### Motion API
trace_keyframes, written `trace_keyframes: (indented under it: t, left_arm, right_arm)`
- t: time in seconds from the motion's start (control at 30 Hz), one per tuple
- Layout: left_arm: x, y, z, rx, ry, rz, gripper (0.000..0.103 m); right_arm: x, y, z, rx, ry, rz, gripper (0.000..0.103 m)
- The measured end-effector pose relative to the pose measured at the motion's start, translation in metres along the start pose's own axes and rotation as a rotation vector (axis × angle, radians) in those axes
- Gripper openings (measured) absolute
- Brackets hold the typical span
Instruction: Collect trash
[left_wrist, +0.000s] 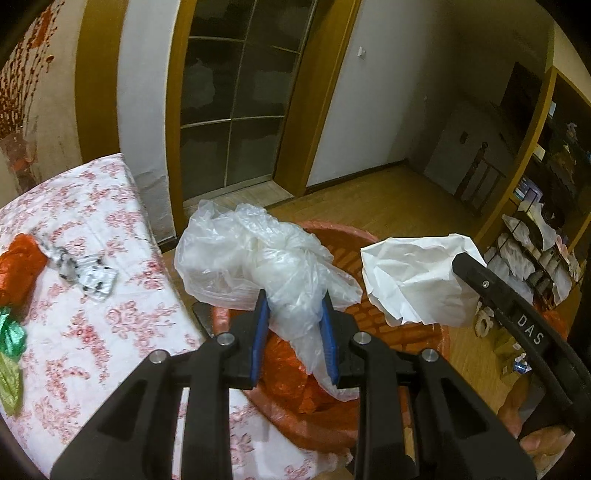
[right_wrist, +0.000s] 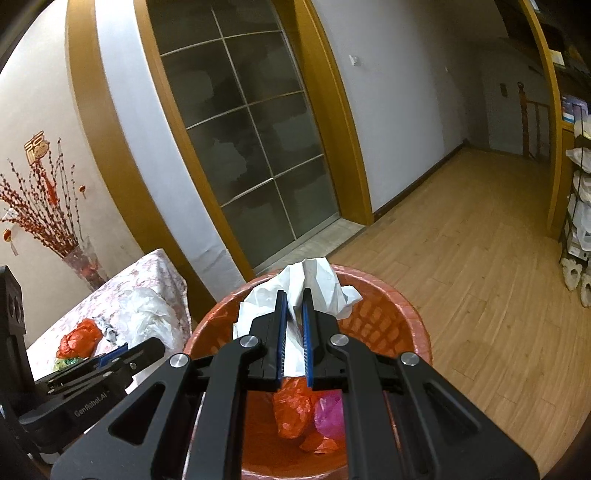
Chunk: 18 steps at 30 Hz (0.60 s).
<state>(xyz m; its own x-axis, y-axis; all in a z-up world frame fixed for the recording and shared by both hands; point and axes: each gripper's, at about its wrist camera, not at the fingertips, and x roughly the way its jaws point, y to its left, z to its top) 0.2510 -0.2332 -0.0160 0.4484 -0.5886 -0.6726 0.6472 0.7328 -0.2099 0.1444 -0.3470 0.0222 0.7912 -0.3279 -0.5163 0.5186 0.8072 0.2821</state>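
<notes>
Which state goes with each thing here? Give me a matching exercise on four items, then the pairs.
Things:
1. clear bag
2. white paper
3. pink bag
4. green wrapper

States:
A. lying in the bin
B. lying on the table
C. held by the left gripper
D. held by the right gripper

Pairs: 1-C, 2-D, 3-A, 4-B
</notes>
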Motion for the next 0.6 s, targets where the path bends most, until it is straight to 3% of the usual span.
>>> trace_keyframes:
  t: [0.6]
  left_arm:
    - [0.032, -0.029, 0.0, 0.039, 0.047, -0.006, 0.028]
  right_arm:
    - [0.016, -0.015, 0.001, 0.046, 0.028, 0.0, 0.008]
